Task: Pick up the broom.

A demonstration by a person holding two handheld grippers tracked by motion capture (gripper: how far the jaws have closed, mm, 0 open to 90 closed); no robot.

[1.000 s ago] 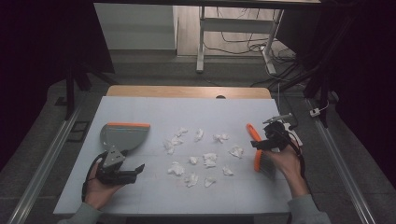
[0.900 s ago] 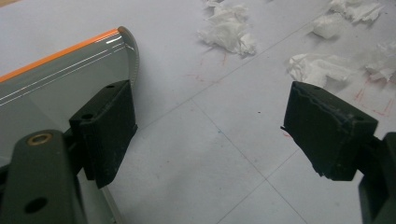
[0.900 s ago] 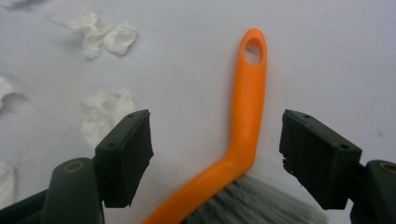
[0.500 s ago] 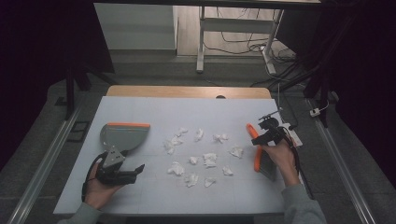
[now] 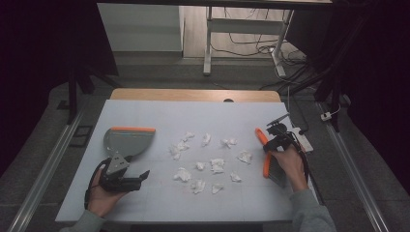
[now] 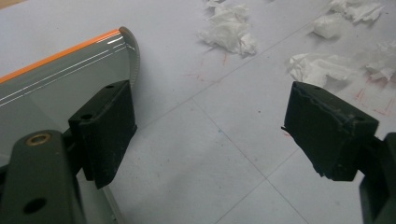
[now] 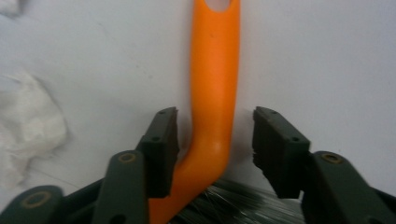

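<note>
One grey dustpan [image 5: 128, 141], one orange-handled brush [image 5: 265, 154], about twelve crumpled paper scraps [image 5: 217, 165].

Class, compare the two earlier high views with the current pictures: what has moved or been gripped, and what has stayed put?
The right gripper has come down over the orange brush handle, and its jaws have just been closing around it; a gap remains on one side, so it is not yet clamped. The left gripper stayed beside the dustpan, jaws open. The paper scraps and brush lie as before.
</note>
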